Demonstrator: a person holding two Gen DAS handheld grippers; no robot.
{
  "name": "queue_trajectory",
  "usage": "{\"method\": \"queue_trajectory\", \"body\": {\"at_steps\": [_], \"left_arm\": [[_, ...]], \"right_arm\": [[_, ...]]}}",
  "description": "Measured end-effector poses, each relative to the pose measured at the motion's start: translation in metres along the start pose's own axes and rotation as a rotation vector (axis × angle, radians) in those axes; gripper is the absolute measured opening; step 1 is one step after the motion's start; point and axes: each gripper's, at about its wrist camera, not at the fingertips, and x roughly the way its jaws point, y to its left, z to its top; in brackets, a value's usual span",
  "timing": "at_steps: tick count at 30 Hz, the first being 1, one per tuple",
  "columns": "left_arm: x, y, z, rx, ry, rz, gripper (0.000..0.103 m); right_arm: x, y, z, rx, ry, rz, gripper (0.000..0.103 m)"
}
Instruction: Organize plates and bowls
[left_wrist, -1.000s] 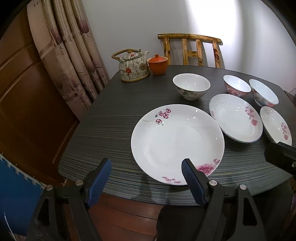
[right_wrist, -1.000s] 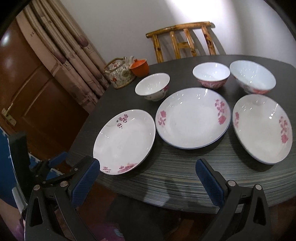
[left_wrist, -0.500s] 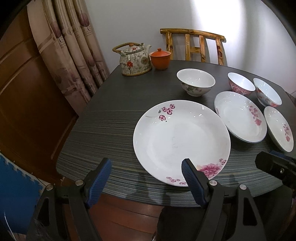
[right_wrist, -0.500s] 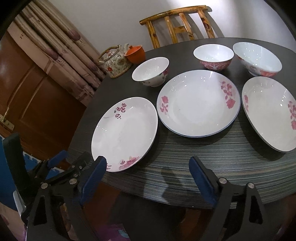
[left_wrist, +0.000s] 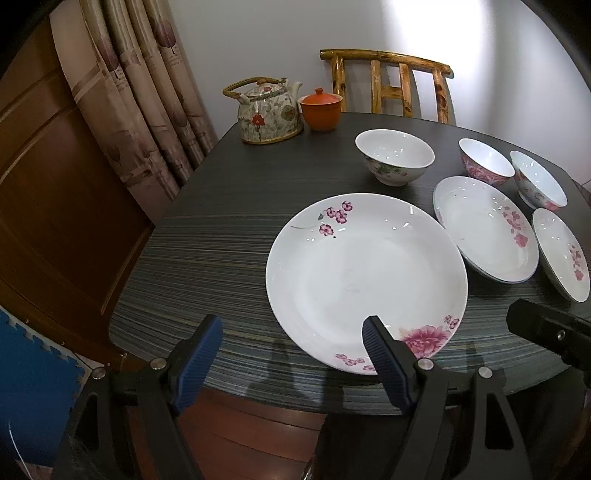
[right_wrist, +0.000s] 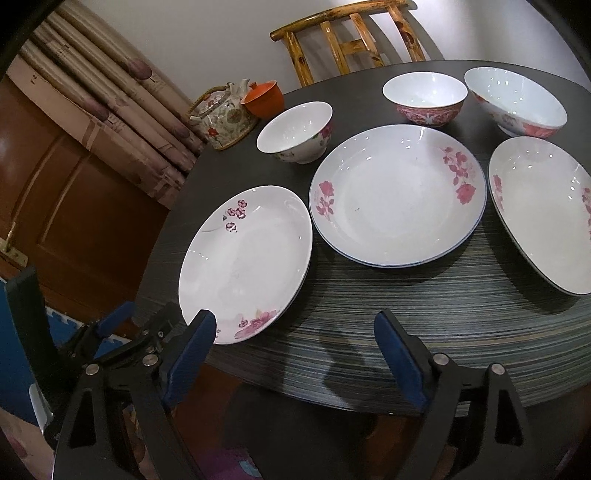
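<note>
On the dark round table (left_wrist: 229, 236) I count three plates and three bowls. The large plate with purple blossoms (left_wrist: 365, 280) lies nearest to the table edge and serves here as landmark. Just beside it, on its right, lies the rose plate with blue rim (right_wrist: 397, 195), and further to the right of that one is the third plate (right_wrist: 543, 210), cut by the border in both views. Behind the landmark plate stands the white bowl (left_wrist: 394, 156), and to the right of this bowl are the pink bowl (right_wrist: 424, 98) and the wide bowl (right_wrist: 515, 101). A floral teapot (left_wrist: 267, 110) and an orange lidded cup (left_wrist: 320, 109) stand far behind the landmark plate, near a wooden chair (left_wrist: 388, 83) and a curtain (left_wrist: 144, 99). The left gripper (left_wrist: 291, 354) hovers at the near rim of the landmark plate with fingers wide apart and nothing between them; its right finger (left_wrist: 384, 363) covers a part of the rim. The right gripper (right_wrist: 295, 356) is also spread and holds nothing, over the table edge to the right of the landmark plate. Only the right wrist view shows the whole rose plate and, at lower left, the other gripper; only the left wrist view shows a blue foam mat (left_wrist: 33, 391) on the floor clearly.
</note>
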Motion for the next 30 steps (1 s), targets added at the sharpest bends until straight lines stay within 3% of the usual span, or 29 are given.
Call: {"method": "queue_trajectory", "body": {"at_steps": [13,30], "left_arm": [[0.014,0.007,0.01,0.01,0.018,-0.015,0.08],[0.052,0.015,0.022,0.038,0.096,-0.05,0.08]], "right_arm": [[0.022,-0.008,0.002,0.073,0.057,0.001,0.078],[0.054,-0.018,0.008,0.153,0.136,0.009,0.076]]}}
